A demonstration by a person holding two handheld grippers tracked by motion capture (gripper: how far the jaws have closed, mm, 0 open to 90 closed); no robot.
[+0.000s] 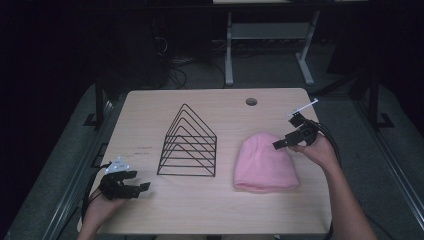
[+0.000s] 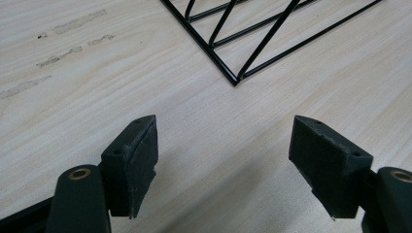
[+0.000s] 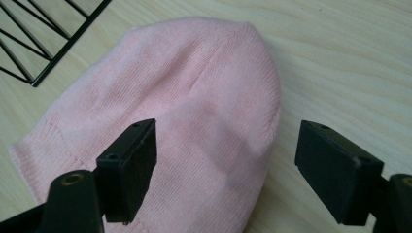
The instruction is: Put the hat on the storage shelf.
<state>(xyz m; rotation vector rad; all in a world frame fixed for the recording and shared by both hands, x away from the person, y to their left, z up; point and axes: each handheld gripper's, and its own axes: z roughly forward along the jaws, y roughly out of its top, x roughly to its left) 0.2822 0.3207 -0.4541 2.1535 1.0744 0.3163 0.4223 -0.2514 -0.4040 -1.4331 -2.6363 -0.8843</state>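
Pink beanie (image 1: pixel 266 162) flat on desk (image 1: pixel 220 210), right of centre, just beside black wire rack (image 1: pixel 188 145) but not touching it; crown toward far edge, cuff toward person

Right claw (image 1: pixel 283 143) hovering over beanie's right edge near the crown, jaws spread wide, nothing held; in right gripper view, left jaw over the knit (image 3: pixel 194 111), right jaw over bare desk (image 3: pixel 350 58), so beanie edge sits between them

Left claw (image 1: pixel 141 188) low at near-left desk corner, wide open too, empty; rack corner (image 2: pixel 234 80) ahead of it in left gripper view, well apart from beanie

Risks, judged from this:
- Closing from this height likely pinches only top layer of knit, or nothing; thin soft fabric, easy slip-out on lift
- Single-edge grab near crown probably makes beanie hang and unfold, cuff dragging across desk
- Dragging leftward could snag knit on rack's wire ends or shove the light rack, since beanie sits so near it
- Jaw coming down too steep could push fabric into a bunch rather than getting under it
- Pressing right jaw hard into desk could skid the claw off the edge line
- Left claw too far off to steady beanie or rack if either shifts

Whether jaws touch the knit yet: cannot tell
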